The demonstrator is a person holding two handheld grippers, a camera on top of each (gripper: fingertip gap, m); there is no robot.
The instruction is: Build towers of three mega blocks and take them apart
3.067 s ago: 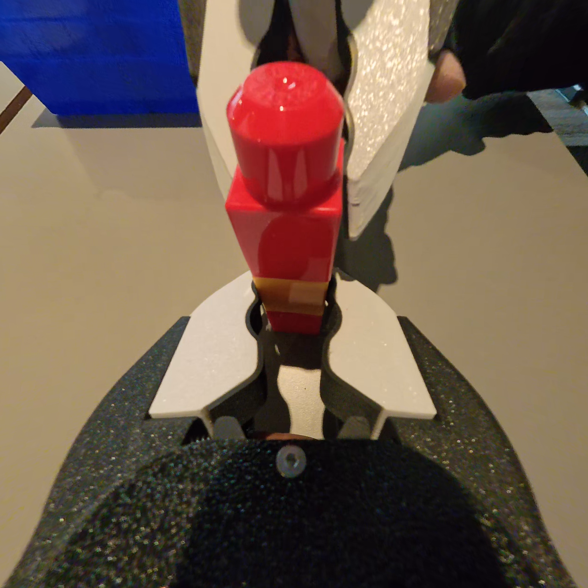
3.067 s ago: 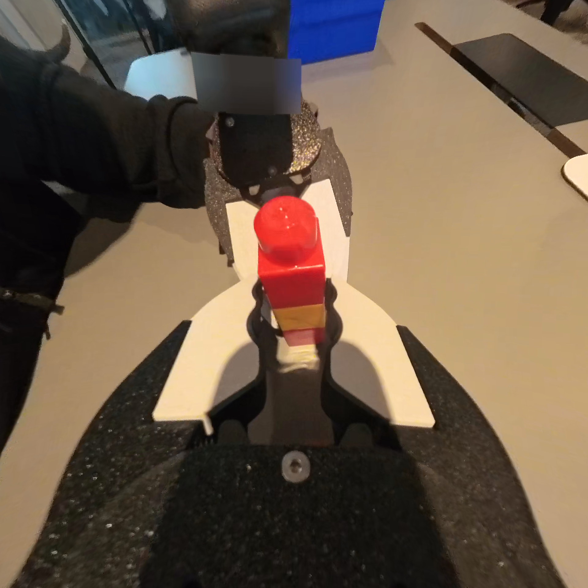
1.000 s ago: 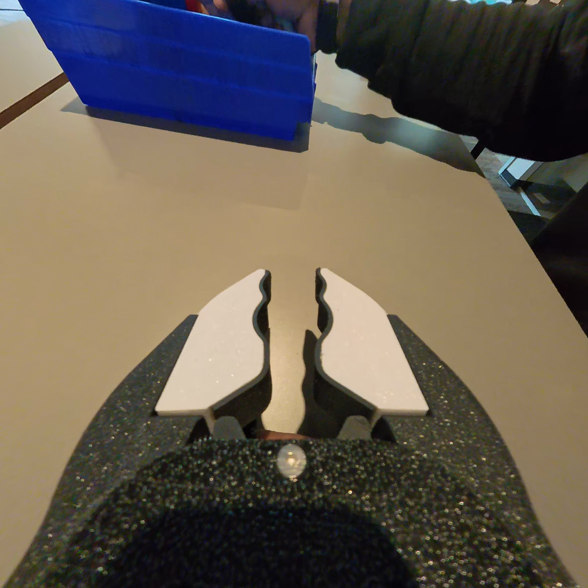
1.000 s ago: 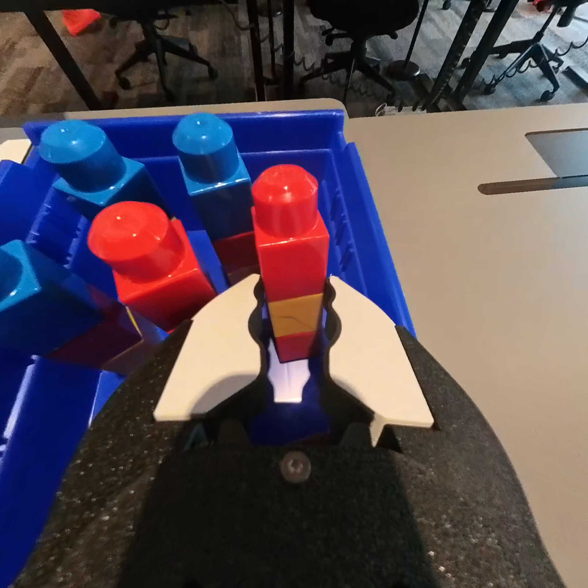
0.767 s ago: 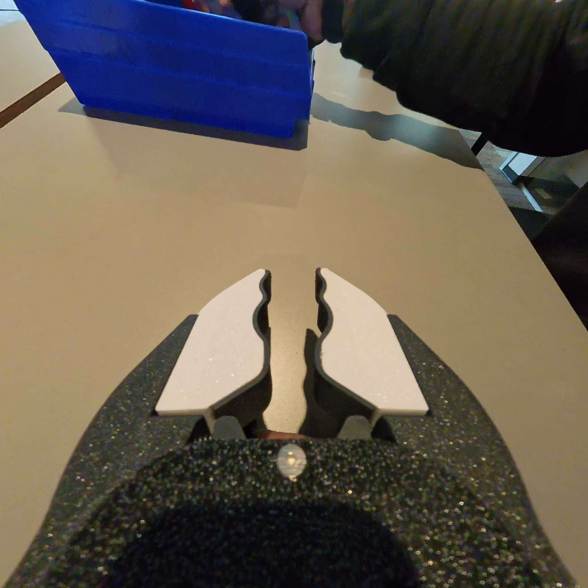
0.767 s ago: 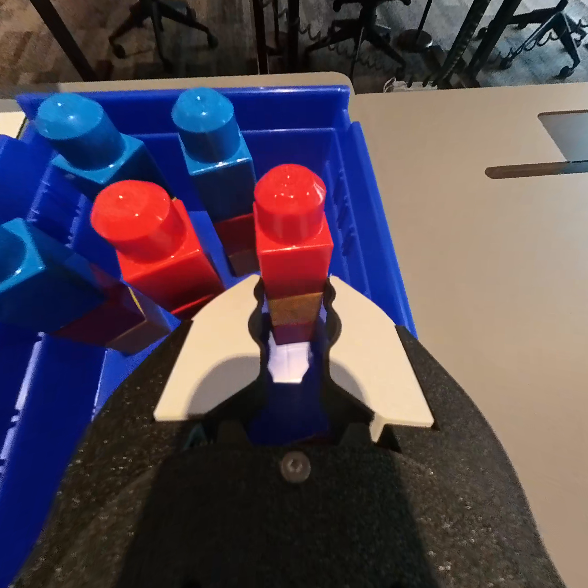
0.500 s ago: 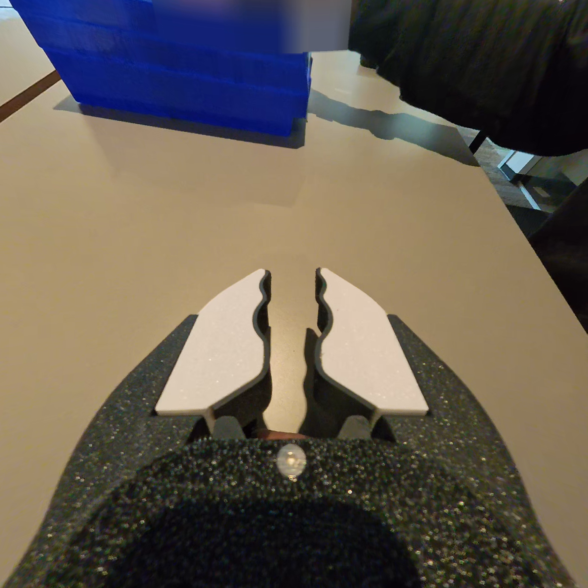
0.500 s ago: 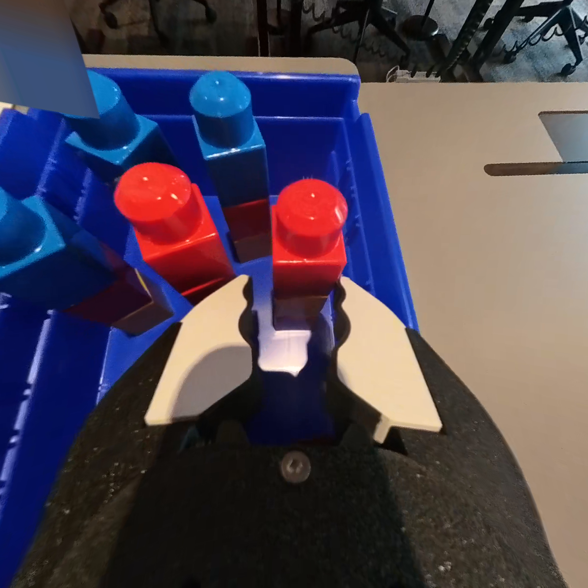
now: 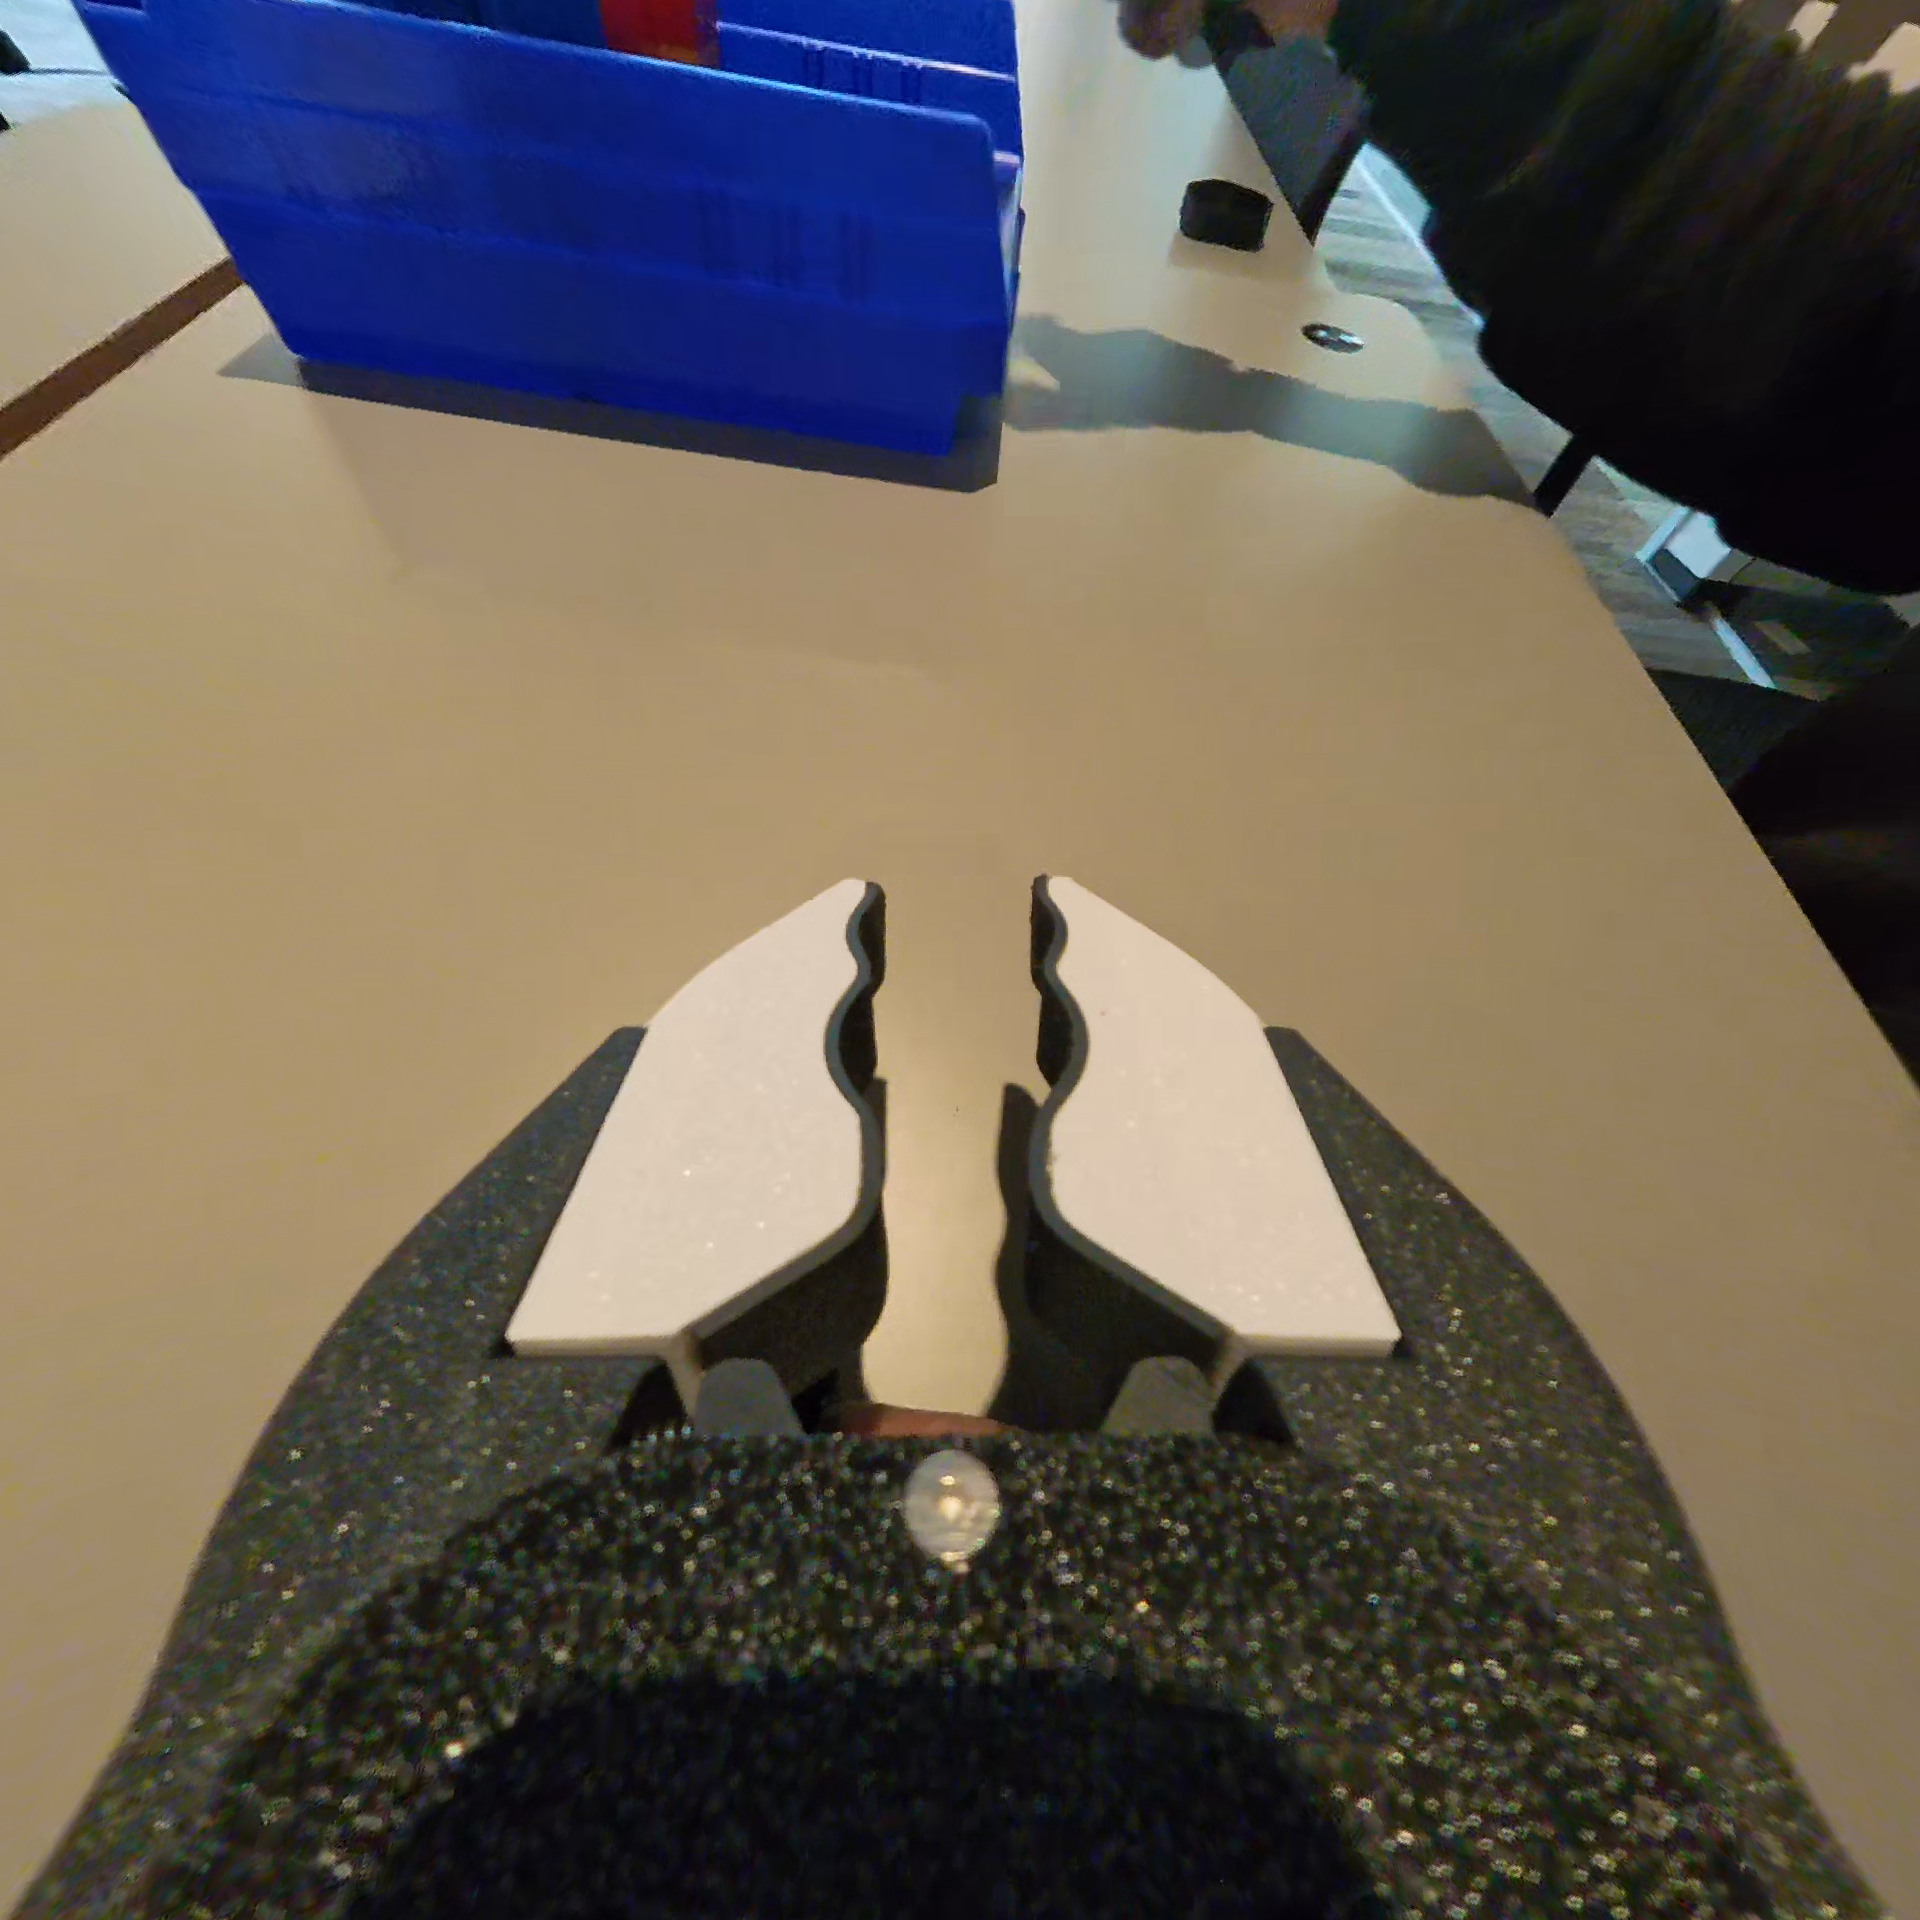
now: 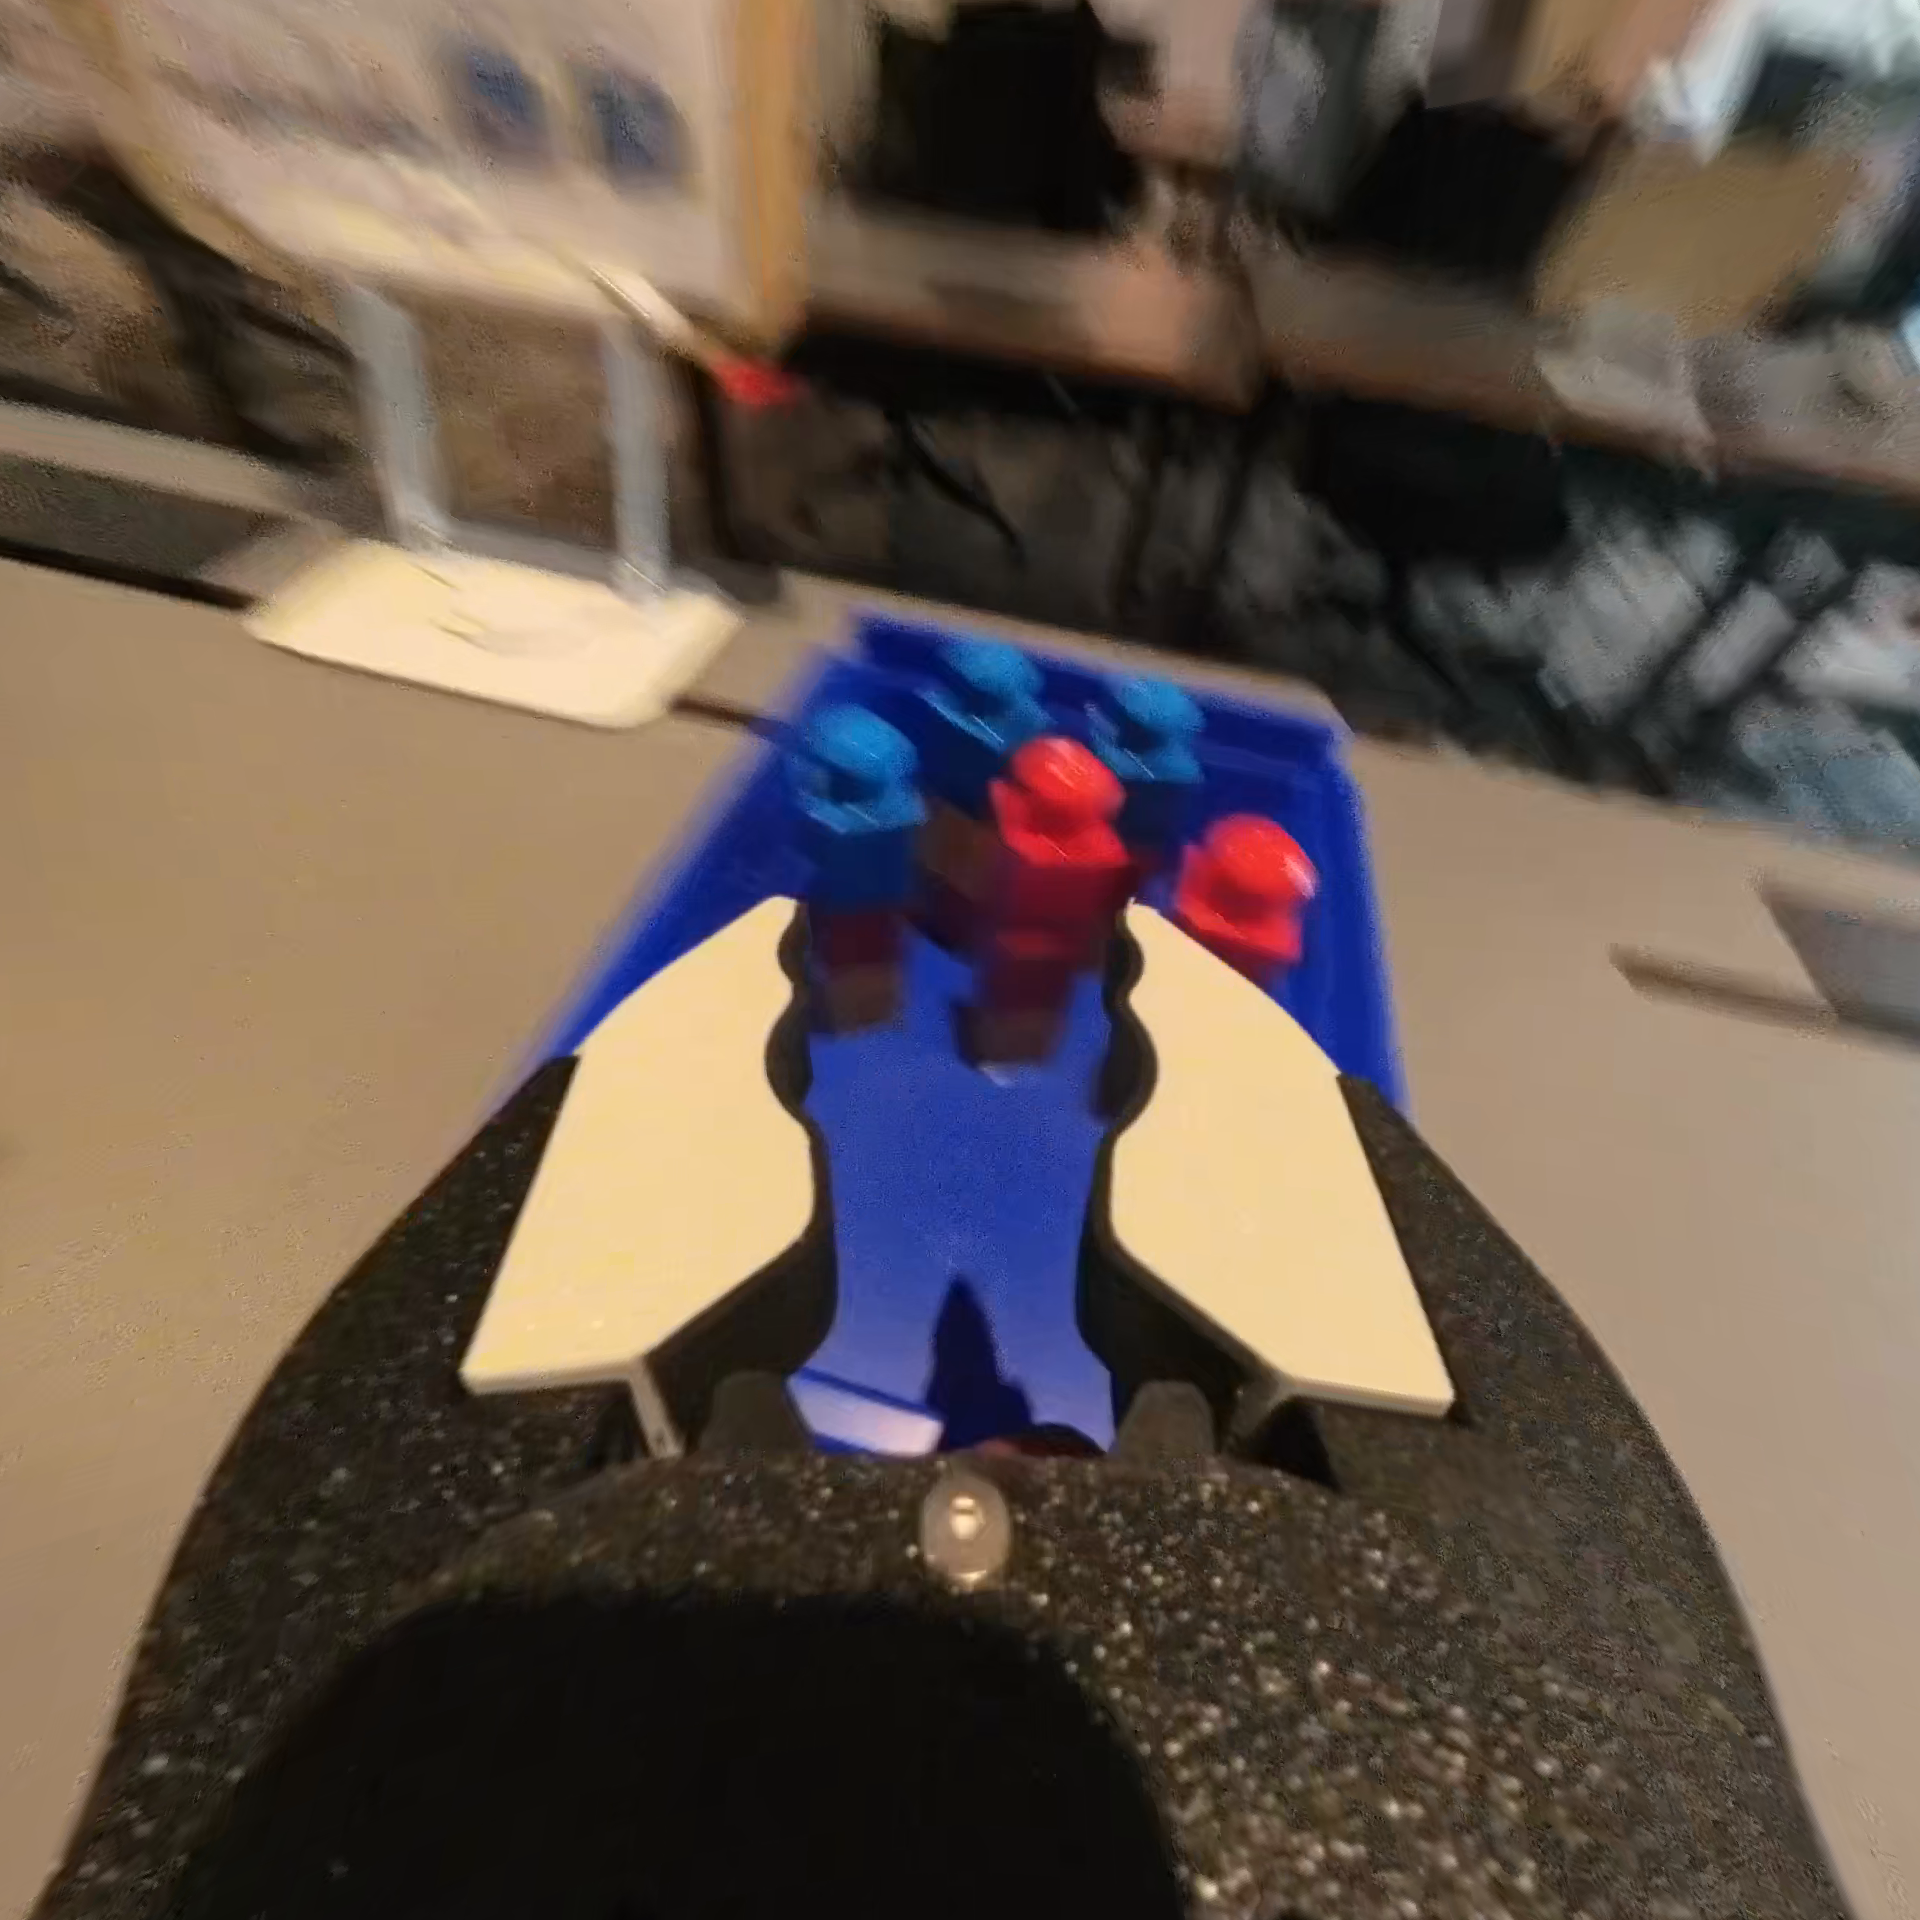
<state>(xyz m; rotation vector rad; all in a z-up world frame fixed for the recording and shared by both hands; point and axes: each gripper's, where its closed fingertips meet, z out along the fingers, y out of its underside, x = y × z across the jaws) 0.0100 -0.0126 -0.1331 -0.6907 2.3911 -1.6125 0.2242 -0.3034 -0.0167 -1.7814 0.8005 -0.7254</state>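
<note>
In the right wrist view, which is motion-blurred, the blue bin (image 10: 1351, 935) holds several upright block towers. A red-topped tower (image 10: 1242, 894) stands by the bin's right wall. Another red-topped tower (image 10: 1055, 862) and blue-topped towers (image 10: 857, 790) stand to its left. My right gripper (image 10: 956, 925) is open and empty, drawn back above the bin's near end. My left gripper (image 9: 956, 904) is open and empty, low over the bare beige table (image 9: 520, 727). The bin (image 9: 582, 229) stands far ahead of it to the left.
A person's dark sleeve (image 9: 1662, 260) reaches across the upper right of the left wrist view. A small black round object (image 9: 1226, 213) lies on the table beyond the bin. The table edge (image 9: 1683, 727) runs along the right. A white stand base (image 10: 488, 634) sits left of the bin. There is about 40 cm between the tips of the two grippers.
My right gripper carried the red-yellow-red tower into the bin, opened, let it go by the right wall and pulled back and up. My left gripper stayed low and empty.
</note>
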